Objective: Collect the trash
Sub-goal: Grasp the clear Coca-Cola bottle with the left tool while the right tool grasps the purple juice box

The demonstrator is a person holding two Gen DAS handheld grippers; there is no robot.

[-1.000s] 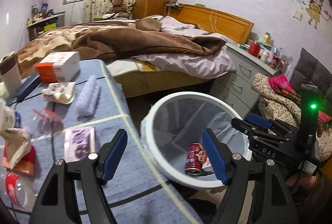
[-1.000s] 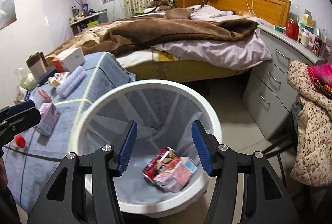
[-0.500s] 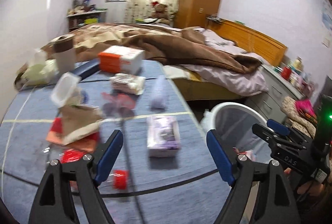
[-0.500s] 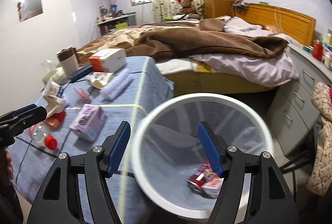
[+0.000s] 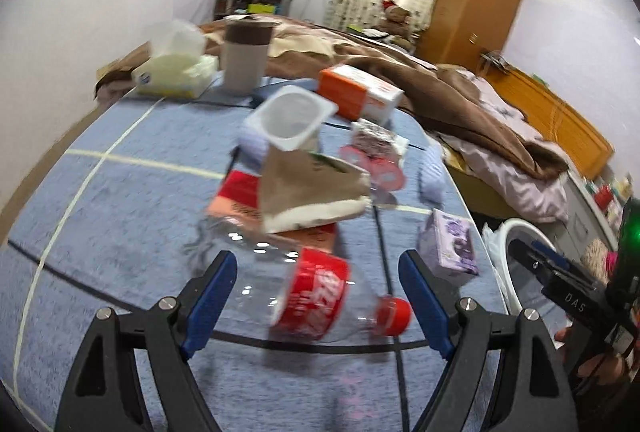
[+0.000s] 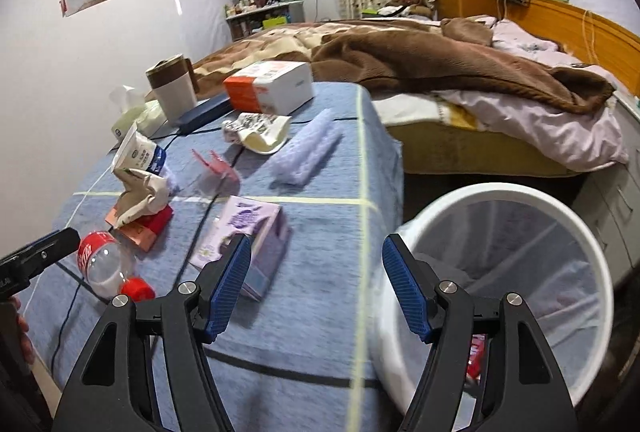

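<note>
A clear plastic bottle (image 5: 316,292) with a red label and red cap lies on the blue-covered table (image 5: 120,216); it also shows in the right wrist view (image 6: 102,264). My left gripper (image 5: 318,306) is open with the bottle between its fingers, not clamped. A crumpled brown paper bag (image 5: 308,192), a white yogurt cup (image 5: 288,120) and a purple carton (image 5: 454,244) lie beyond. My right gripper (image 6: 316,288) is open and empty above the table's edge, between the purple carton (image 6: 244,236) and the white trash bin (image 6: 500,272).
A tissue pack (image 5: 176,72), a lidded cup (image 5: 246,54), an orange-white box (image 6: 268,84), a snack wrapper (image 6: 256,126) and a lilac roll (image 6: 308,152) lie further back. The bin holds red trash (image 6: 476,352). The bed (image 6: 440,72) stands behind, drawers to the right.
Both grippers have swung left from the bin to the table. The left one has come down around the bottle; the right one now faces the table edge and purple carton.
</note>
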